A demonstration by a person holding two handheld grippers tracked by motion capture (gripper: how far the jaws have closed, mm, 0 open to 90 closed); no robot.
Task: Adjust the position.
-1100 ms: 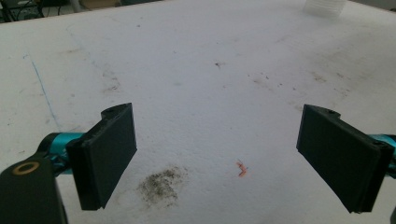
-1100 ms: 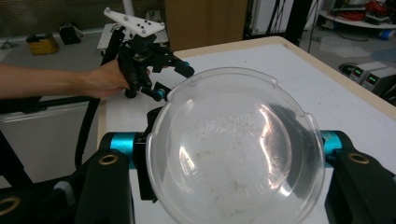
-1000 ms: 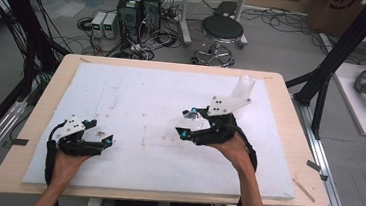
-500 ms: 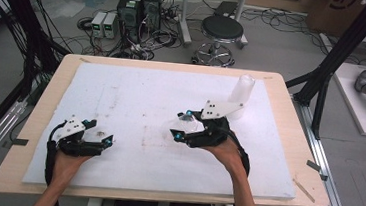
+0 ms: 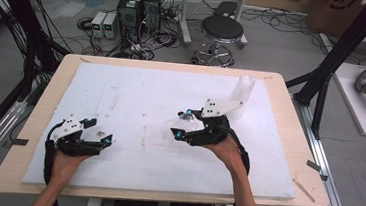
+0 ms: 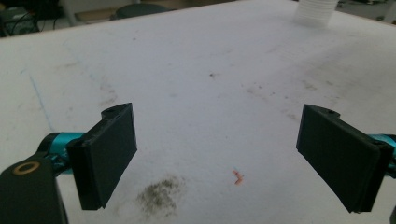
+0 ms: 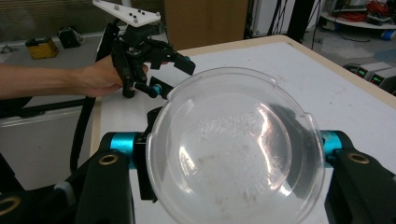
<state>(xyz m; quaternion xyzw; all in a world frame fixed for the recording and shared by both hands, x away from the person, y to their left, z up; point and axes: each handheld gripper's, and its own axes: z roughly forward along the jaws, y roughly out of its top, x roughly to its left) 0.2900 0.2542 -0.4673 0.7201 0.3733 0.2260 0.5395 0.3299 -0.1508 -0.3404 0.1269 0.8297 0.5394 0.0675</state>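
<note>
From the high view, the right tongs (image 5: 183, 125) hold a clear plastic lid (image 5: 178, 124) above the middle of the white counter (image 5: 136, 94), with a stack of clear cups (image 5: 241, 95) standing just behind; the lid should be kept level and gripped lightly so the thin plastic does not buckle. In the left gripper view, the left tongs (image 6: 233, 156) stand wide open, empty, low over bare counter. In the right gripper view, the jaws are closed on the lid's edge.
</note>
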